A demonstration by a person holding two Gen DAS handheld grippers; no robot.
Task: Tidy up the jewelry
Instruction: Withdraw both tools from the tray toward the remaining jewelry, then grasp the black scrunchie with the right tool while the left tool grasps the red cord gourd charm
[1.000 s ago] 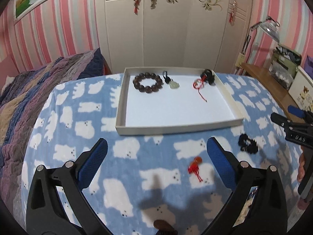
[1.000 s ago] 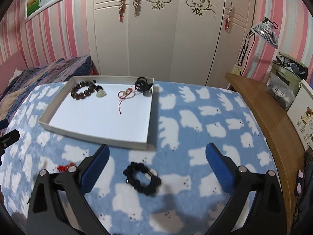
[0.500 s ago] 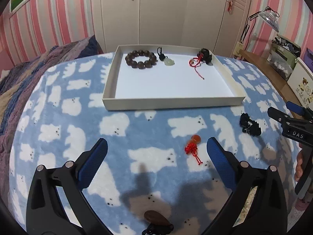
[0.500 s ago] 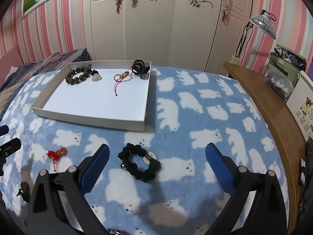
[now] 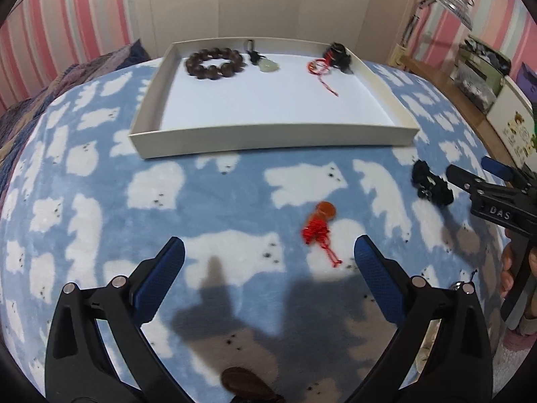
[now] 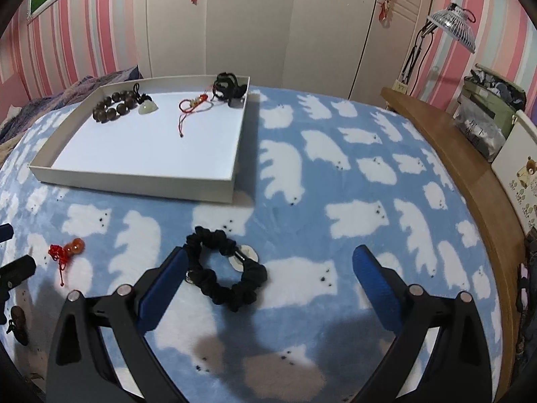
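Observation:
A shallow white tray [image 5: 268, 141] on the bear-print blanket holds a brown bead bracelet [image 5: 214, 63], a jade pendant [image 5: 268, 65], a red string bracelet [image 5: 322, 70] and a black cord piece [image 5: 339, 57]. On the blanket lie a red-cord pendant with an orange bead [image 5: 319, 225] and a black ruffled bracelet [image 6: 225, 268]. My left gripper [image 5: 268, 262] is open, the red pendant just ahead, nearer its right finger. My right gripper [image 6: 270, 265] is open around the black bracelet, its left finger touching the bracelet's edge. A brown pendant [image 5: 245, 383] lies below the left gripper.
A wooden desk [image 6: 470, 174] runs along the blanket's right side with a lamp [image 6: 449, 23], bags and a box. White wardrobe doors [image 6: 268, 27] stand behind the tray. A striped quilt [image 5: 67, 77] lies at the far left. A hand [image 5: 506, 268] holds the right gripper.
Both grippers have come down and forward over the blanket. The red pendant and the black bracelet now sit closer to their open fingers. Nothing was picked up.

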